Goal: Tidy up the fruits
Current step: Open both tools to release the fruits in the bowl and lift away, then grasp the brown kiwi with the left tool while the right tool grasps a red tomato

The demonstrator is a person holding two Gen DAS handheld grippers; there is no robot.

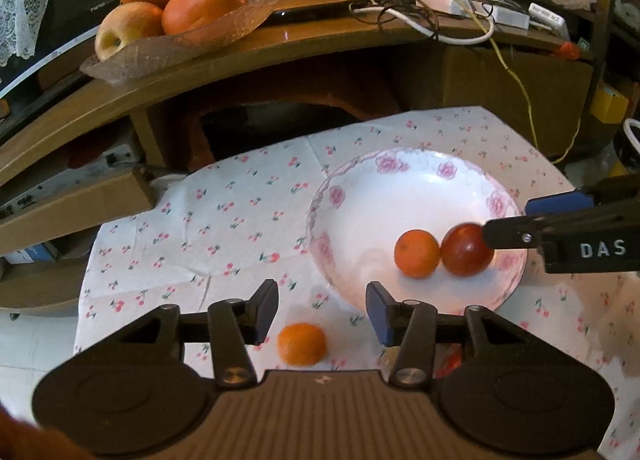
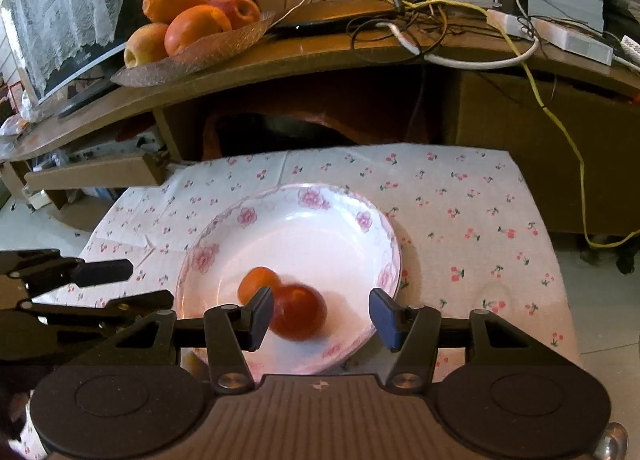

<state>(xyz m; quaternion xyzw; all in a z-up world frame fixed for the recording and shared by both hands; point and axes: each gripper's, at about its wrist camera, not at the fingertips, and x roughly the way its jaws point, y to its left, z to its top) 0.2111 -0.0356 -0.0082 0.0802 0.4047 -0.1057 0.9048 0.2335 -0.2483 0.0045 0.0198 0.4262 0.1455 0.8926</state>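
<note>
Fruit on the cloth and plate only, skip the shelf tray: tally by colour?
Orange: 2, one in the plate, one on the cloth
Red: 1, in the plate
Total: 3

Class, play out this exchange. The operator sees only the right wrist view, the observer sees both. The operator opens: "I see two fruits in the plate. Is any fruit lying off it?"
Observer: Yes. The left wrist view shows a loose orange on the cherry-print cloth, just in front of the plate.
Operator: Where is the left gripper relative to it?
Observer: The left gripper is open. The loose orange lies in line with the gap between its fingers and is not gripped.
Operator: My own gripper finger hides where the two plate fruits meet. Do they touch?
Observer: Yes. The plate orange and the red fruit sit side by side, touching.
</note>
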